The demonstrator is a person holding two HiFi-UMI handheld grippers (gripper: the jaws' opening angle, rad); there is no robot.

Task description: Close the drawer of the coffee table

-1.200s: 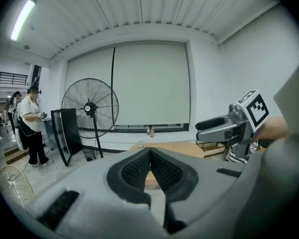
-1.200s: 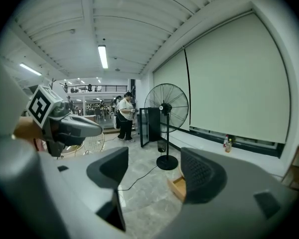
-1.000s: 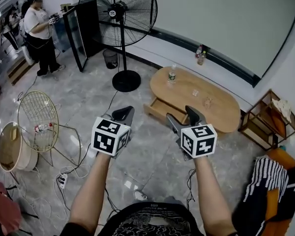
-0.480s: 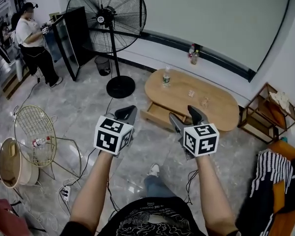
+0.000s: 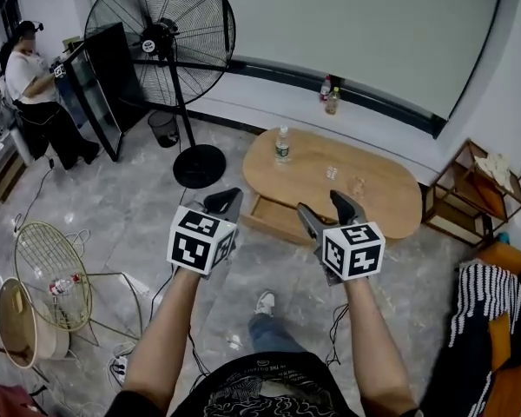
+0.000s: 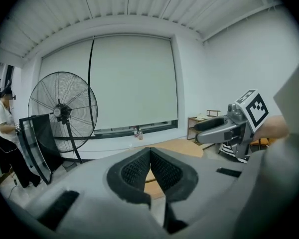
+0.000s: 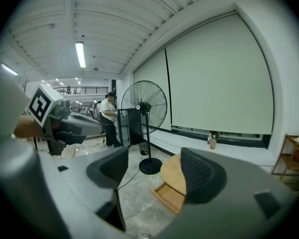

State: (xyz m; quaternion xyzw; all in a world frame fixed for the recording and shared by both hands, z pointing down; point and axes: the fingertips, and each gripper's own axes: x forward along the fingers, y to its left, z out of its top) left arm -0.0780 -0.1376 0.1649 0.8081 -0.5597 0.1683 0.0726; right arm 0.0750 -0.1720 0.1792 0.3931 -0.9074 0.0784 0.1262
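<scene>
The oval wooden coffee table stands ahead by the wall, with its drawer pulled out toward me. I hold both grippers out in front, short of the table and above the floor. My left gripper is shut with nothing in it; in the left gripper view its pads meet at the tips. My right gripper is open and empty. Between its jaws the right gripper view shows the open drawer and the table top.
A water bottle stands on the table. A large floor fan, a black panel and a bin are at the left, a wooden shelf at the right. A wire chair and cables lie at the near left. A person stands far left.
Both grippers and my view have moved forward toward the coffee table, which now sits closer to the gripper tips. My foot shows below. Jaws are unchanged.
</scene>
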